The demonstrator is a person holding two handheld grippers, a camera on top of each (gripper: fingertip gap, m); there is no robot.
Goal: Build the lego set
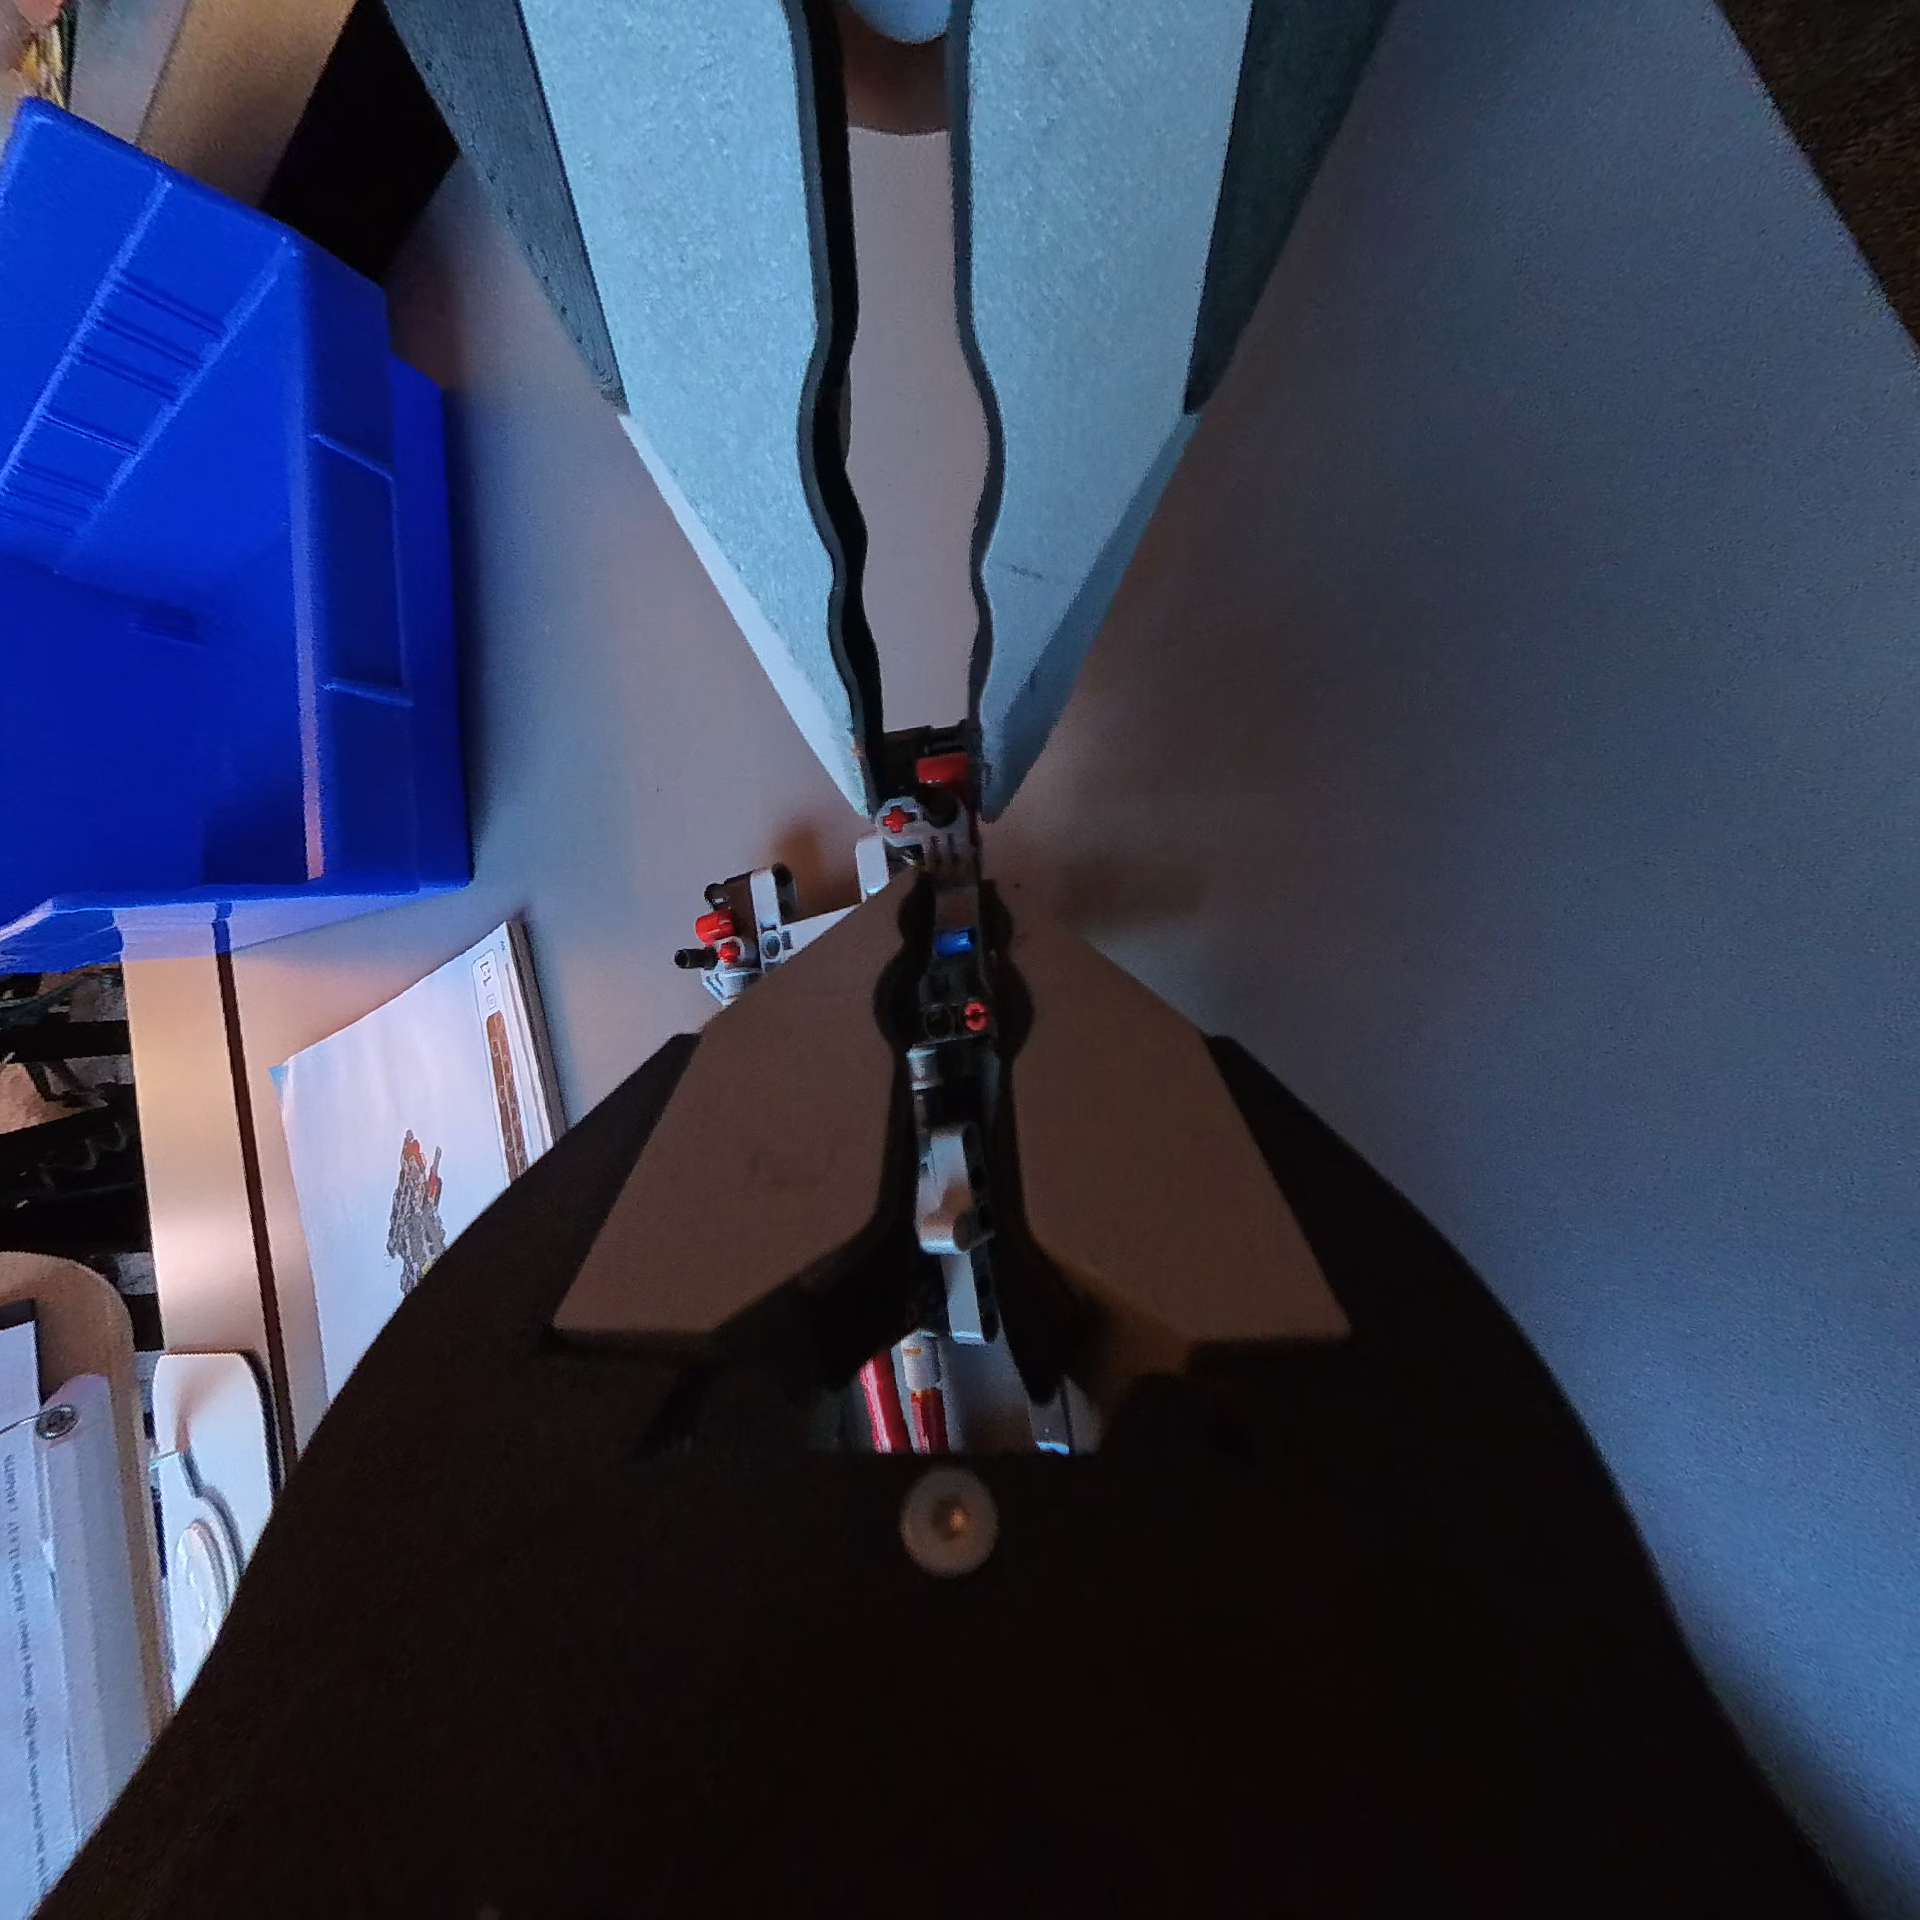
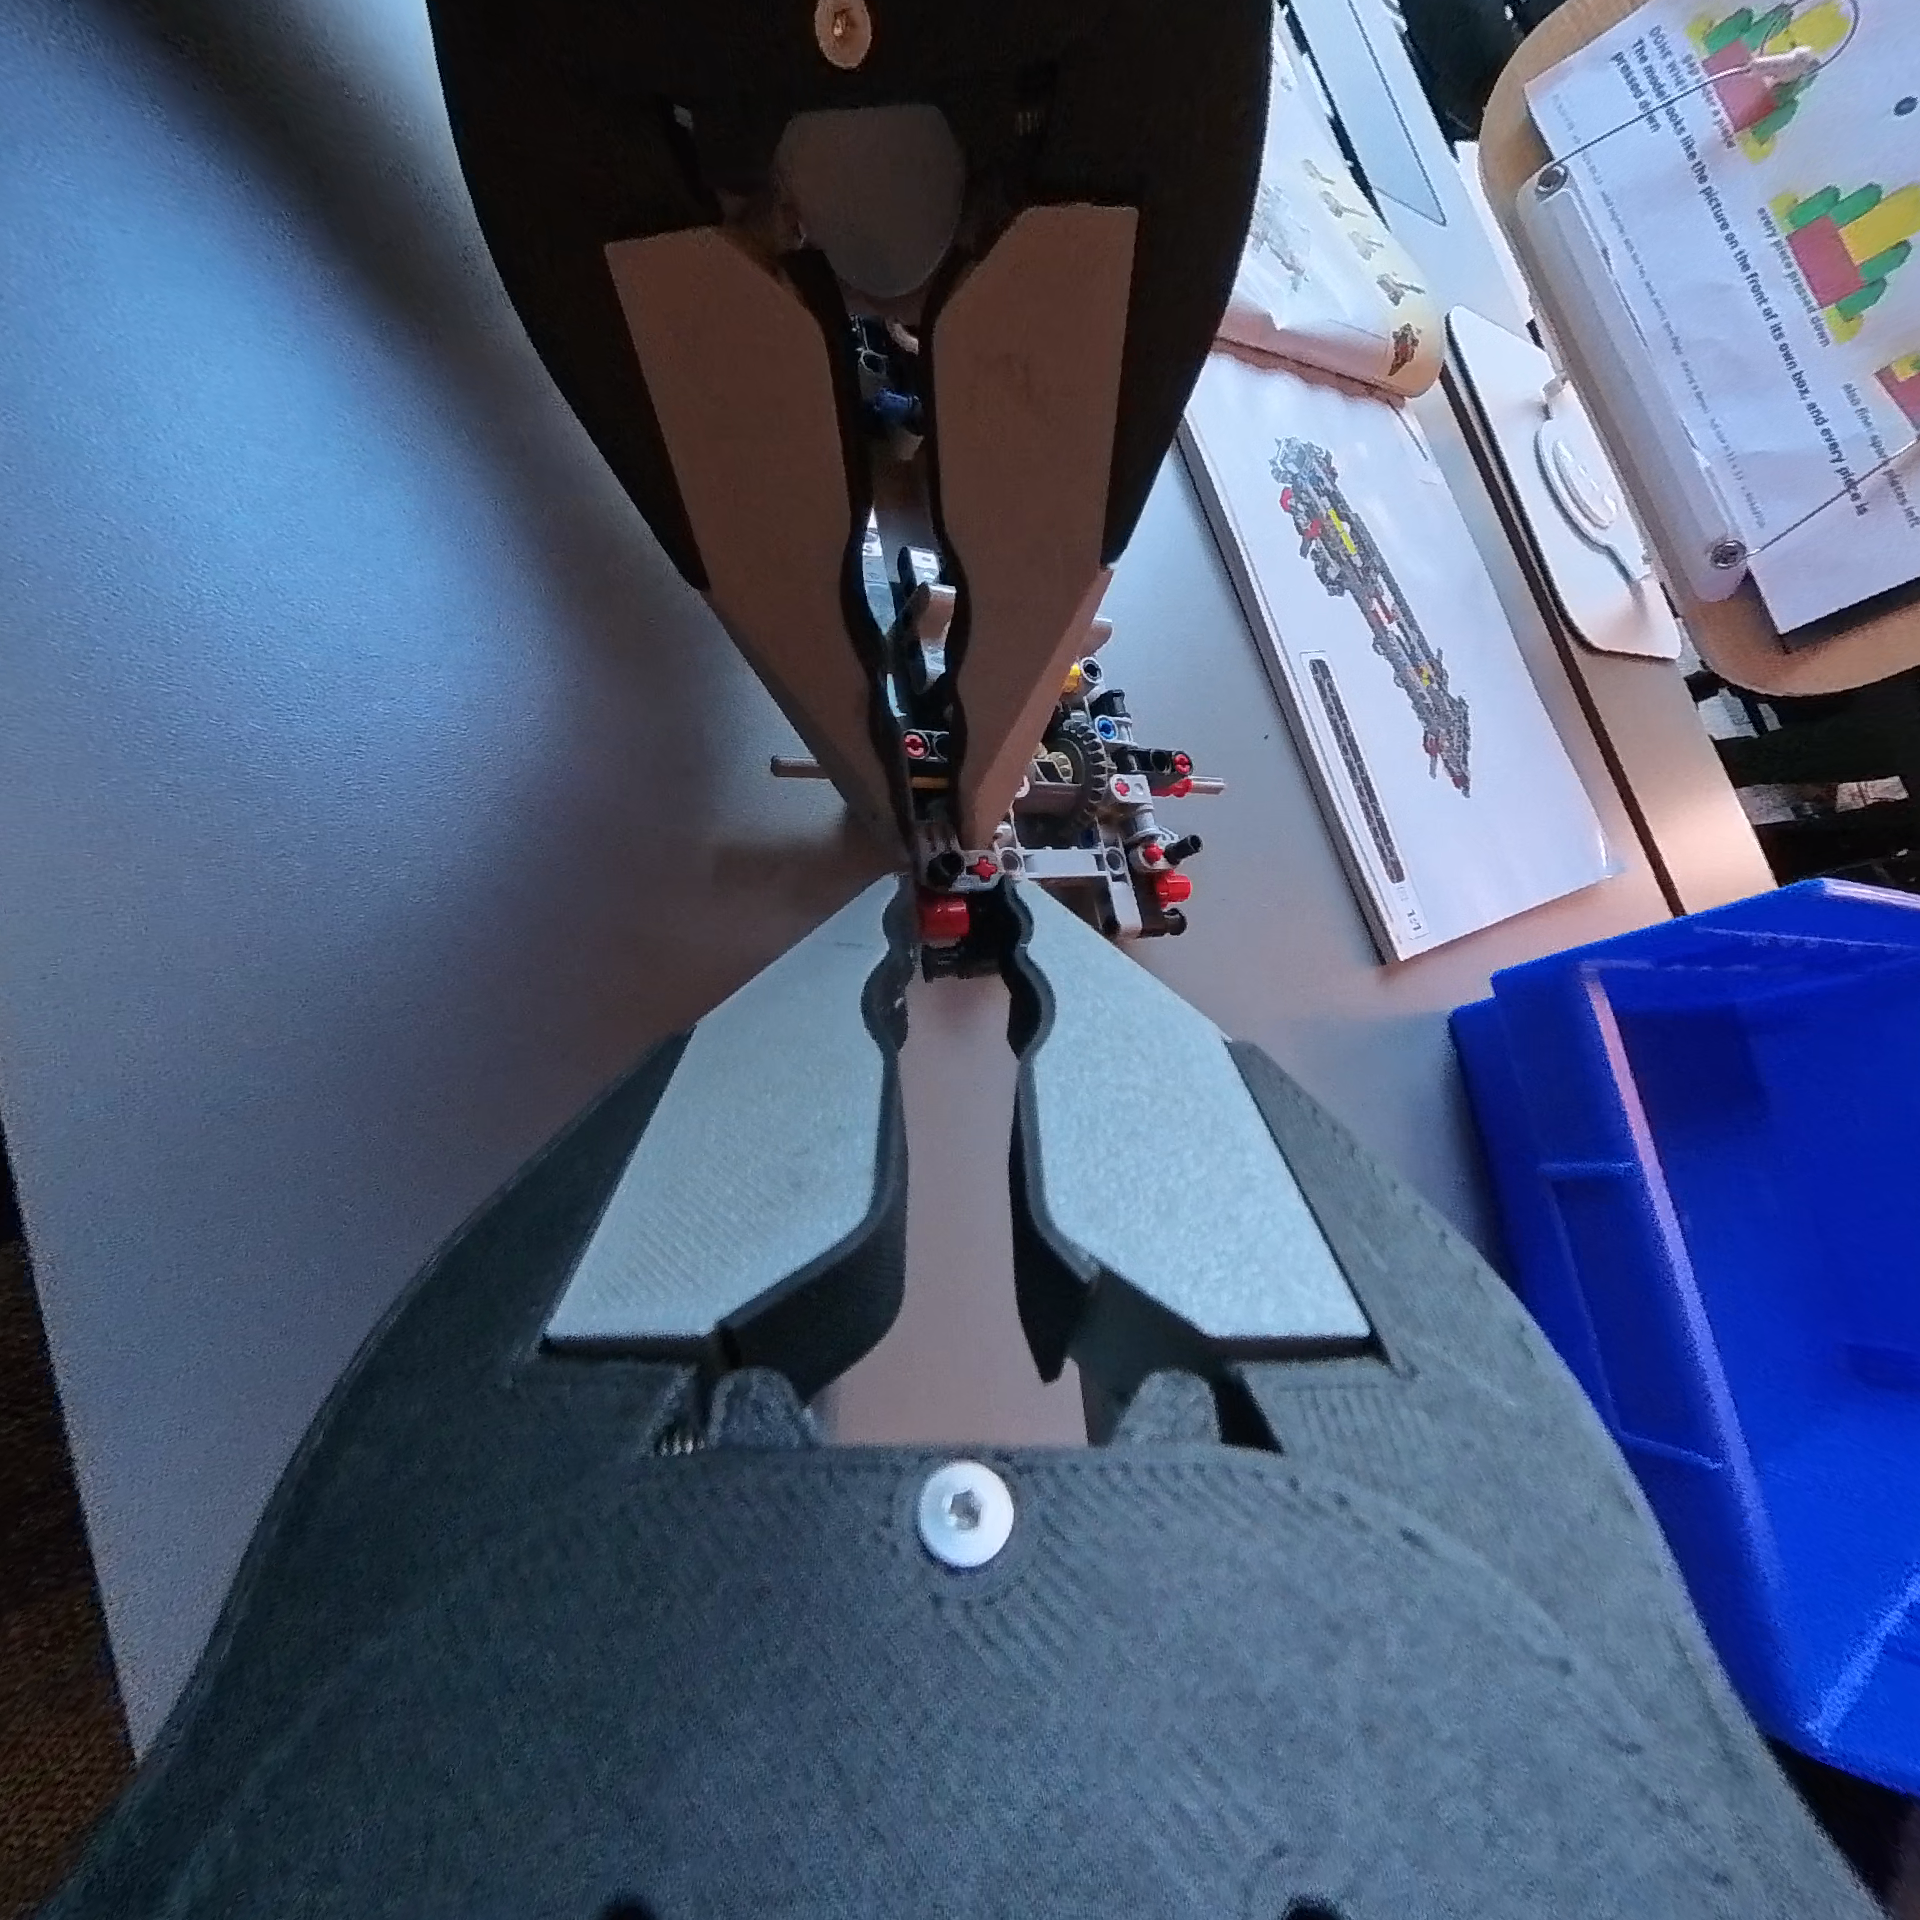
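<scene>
Right wrist view: grey table (image 2: 312,520), blue bin (image 2: 1714,1247), open booklet (image 2: 1455,675), then the toy brick model (image 2: 1101,810). Left gripper (image 2: 940,831) clamps the model's beam; right gripper (image 2: 961,951), nearly closed, pinches its red-pinned end.

A pale grey table (image 2: 312,520) stands over dark brown floor (image 2: 52,1455) in dim, bluish light.
</scene>
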